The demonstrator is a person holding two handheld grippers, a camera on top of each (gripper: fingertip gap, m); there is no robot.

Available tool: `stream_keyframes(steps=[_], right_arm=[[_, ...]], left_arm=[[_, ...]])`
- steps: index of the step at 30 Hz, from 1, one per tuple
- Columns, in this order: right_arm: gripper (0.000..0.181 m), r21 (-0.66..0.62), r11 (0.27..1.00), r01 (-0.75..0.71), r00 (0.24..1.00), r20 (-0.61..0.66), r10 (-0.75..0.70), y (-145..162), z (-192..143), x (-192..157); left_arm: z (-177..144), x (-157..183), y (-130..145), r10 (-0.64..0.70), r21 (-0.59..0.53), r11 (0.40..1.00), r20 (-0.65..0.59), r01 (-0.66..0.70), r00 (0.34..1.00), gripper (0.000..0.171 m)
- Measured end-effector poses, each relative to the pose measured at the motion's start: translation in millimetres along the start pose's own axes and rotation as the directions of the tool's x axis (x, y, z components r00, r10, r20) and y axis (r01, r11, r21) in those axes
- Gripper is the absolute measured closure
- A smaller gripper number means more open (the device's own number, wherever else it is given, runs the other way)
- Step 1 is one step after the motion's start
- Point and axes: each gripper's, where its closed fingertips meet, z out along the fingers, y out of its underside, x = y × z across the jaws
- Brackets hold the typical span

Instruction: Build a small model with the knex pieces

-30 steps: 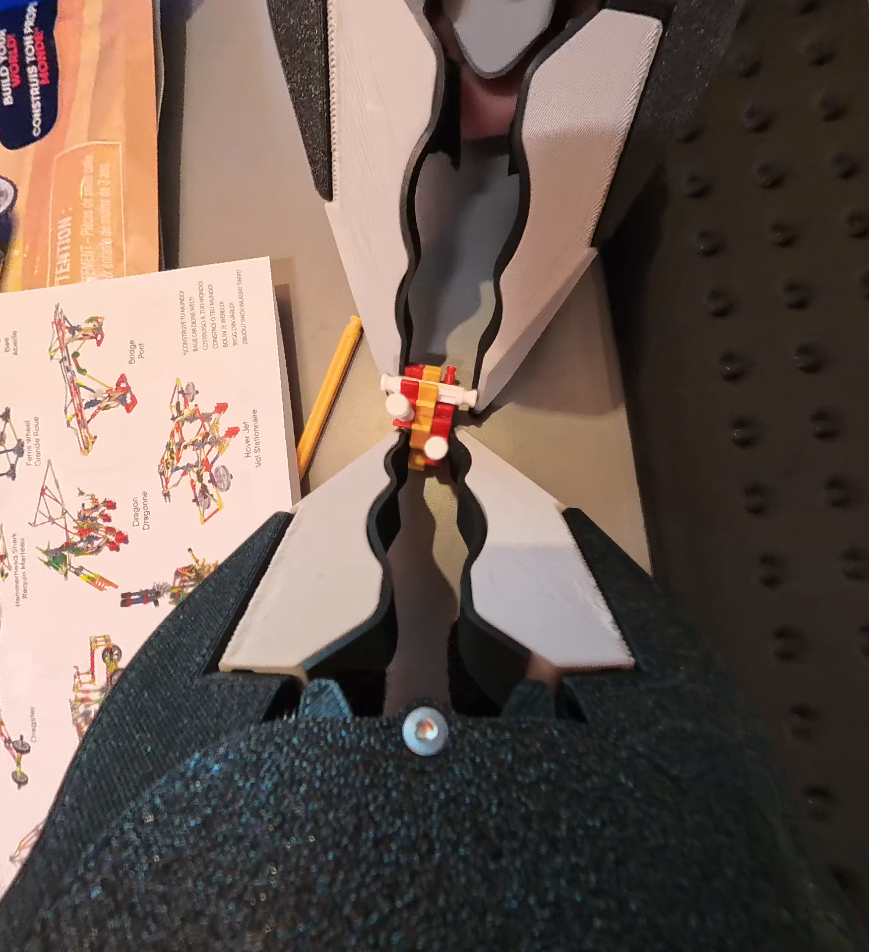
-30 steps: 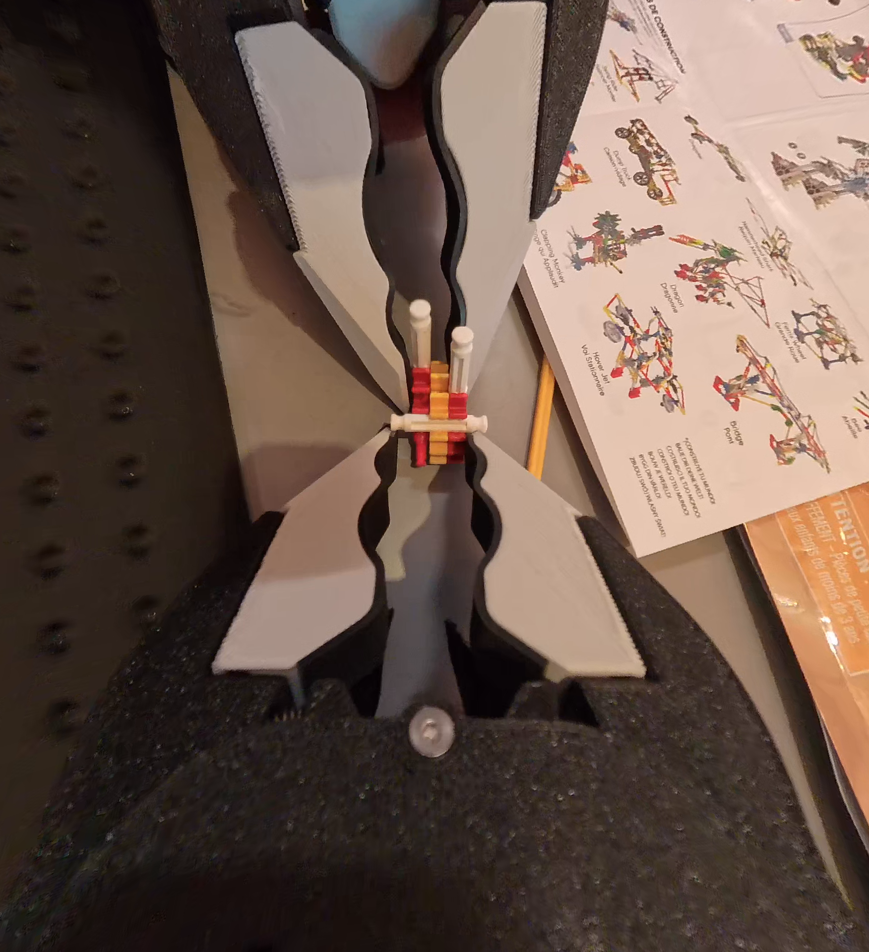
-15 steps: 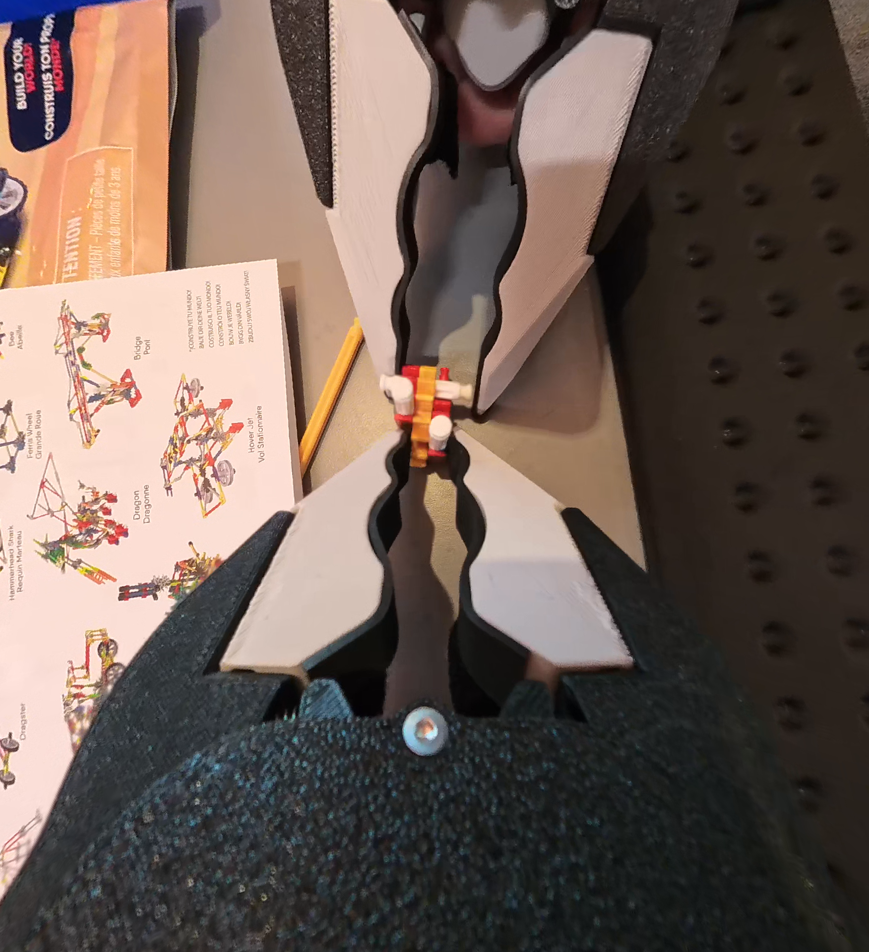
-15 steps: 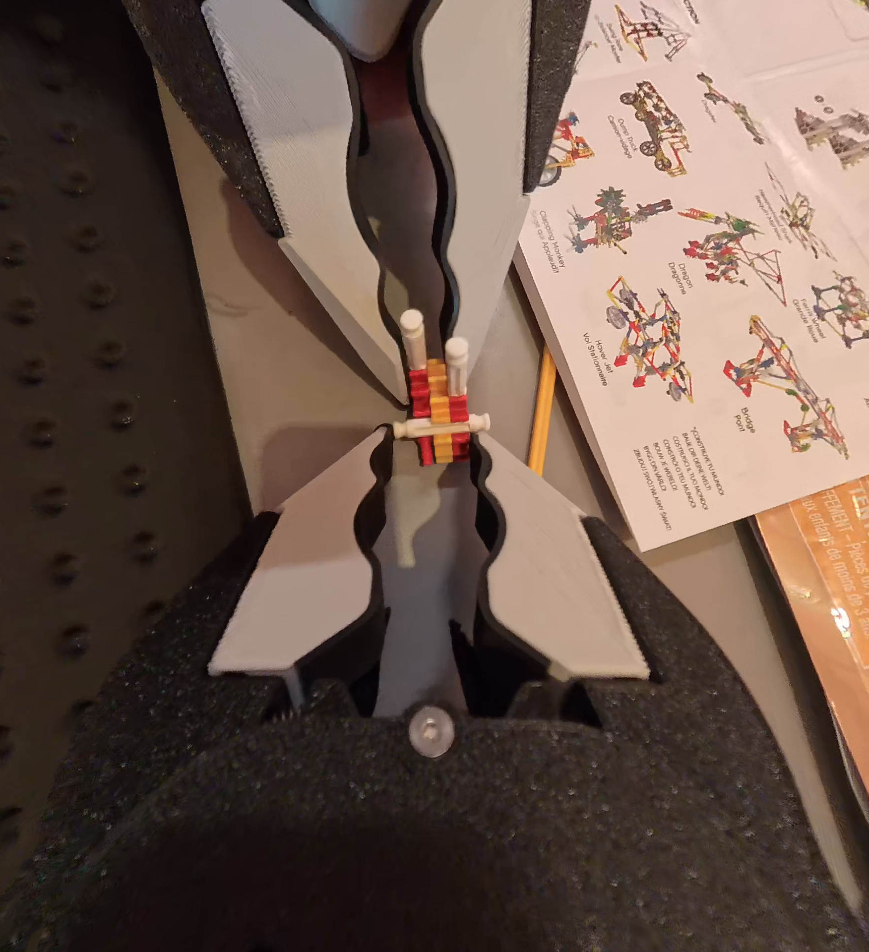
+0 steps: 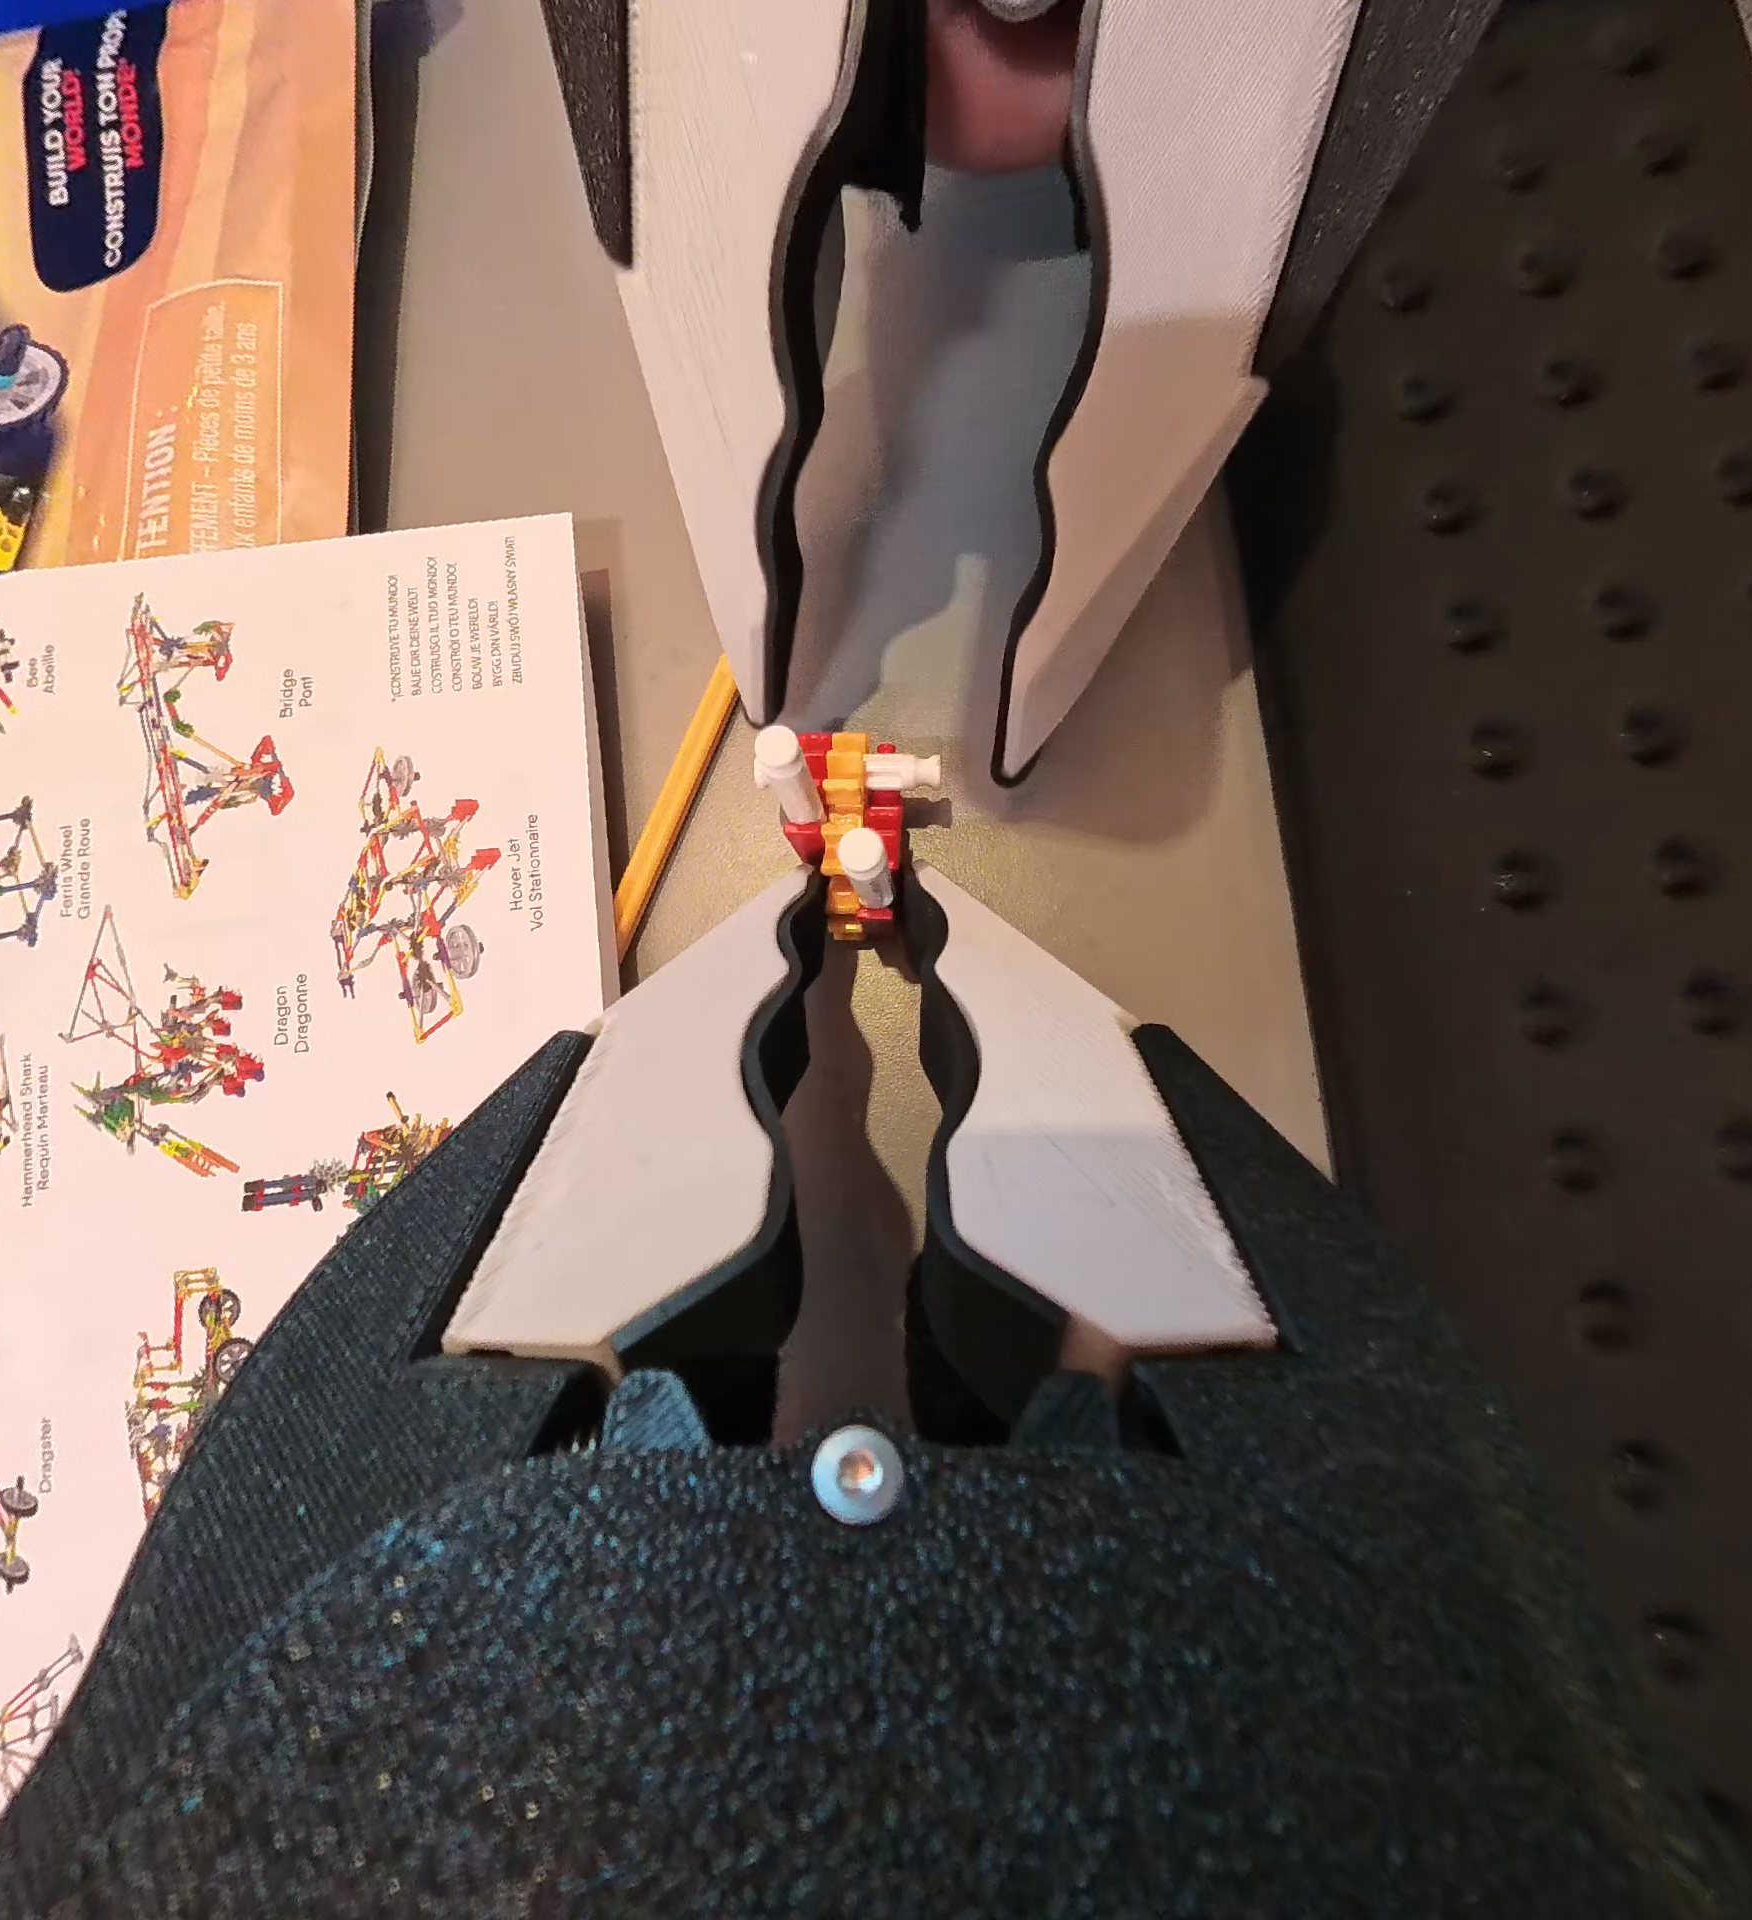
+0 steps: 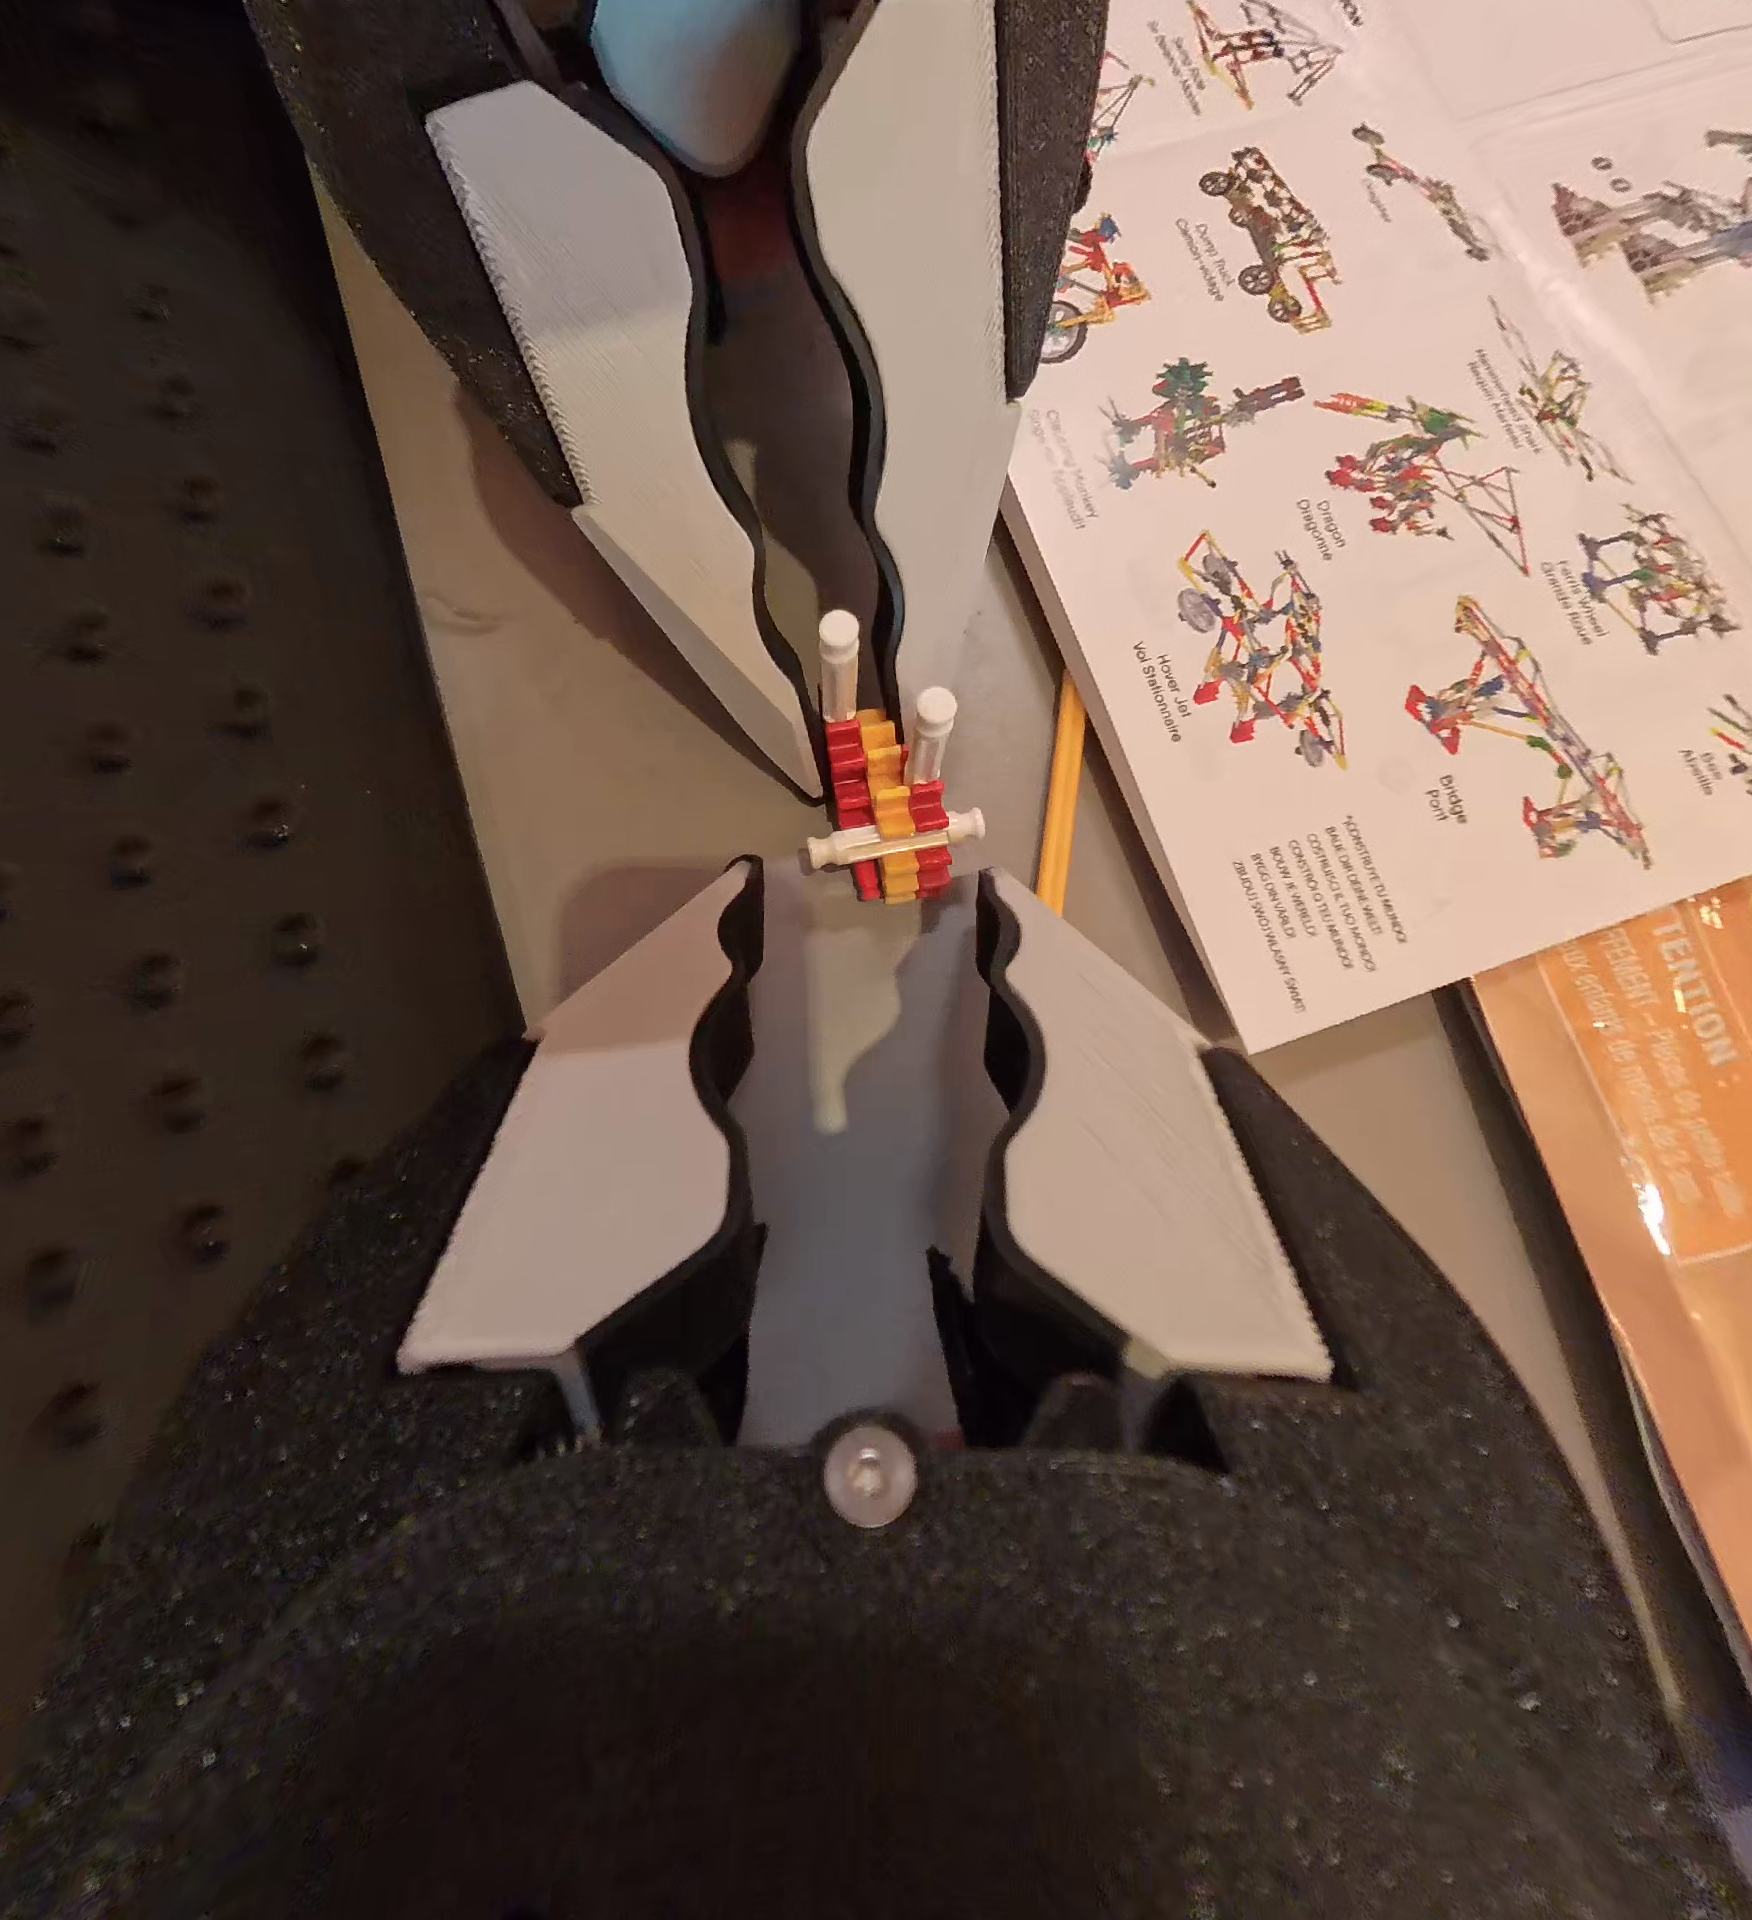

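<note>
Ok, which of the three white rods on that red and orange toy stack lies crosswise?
The white plastic rod nearest the right claw, lying across the red and orange toy stack; the other two point away lengthwise.

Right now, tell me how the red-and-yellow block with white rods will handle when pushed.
The red-and-yellow block looks stiff and probably light: the left tongs hold it by one end alone. Its thin white rods stick out, so a sideways push might pop them loose. Its ridged sides likely resist slipping.
</note>
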Motion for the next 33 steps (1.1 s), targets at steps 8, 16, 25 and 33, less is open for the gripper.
stream_keyframes(steps=[8, 16, 25, 33], right_arm=[[0.144, 0.035, 0.998, 0.047, 0.999, -0.011, -0.046, -4.3, 0.7, 4.7], [0.147, 0.044, 0.997, 0.062, 0.998, -0.001, -0.062, -6.2, 7.3, 3.0], [0.147, 0.04, 0.998, 0.056, 0.998, -0.011, -0.056, -5.5, 7.2, 0.9], [0.147, 0.041, 0.999, 0.015, 1.0, -0.014, -0.014, -5.0, 7.5, 1.0]], left_arm=[[-11.5, -5.3, 1.8, -0.022, 0.002, 1.0, 0.015, 0.022, 1.0, 0.151], [-8.2, 1.3, 9.9, 0.015, -0.055, 0.998, 0.019, -0.014, 1.0, 0.166], [-9.0, -3.4, 8.1, 0.008, -0.048, 0.999, 0.057, -0.005, 0.998, 0.164], [-7.5, -1.0, 5.7, 0.081, -0.066, 0.995, 0.087, -0.075, 0.993, 0.155]])
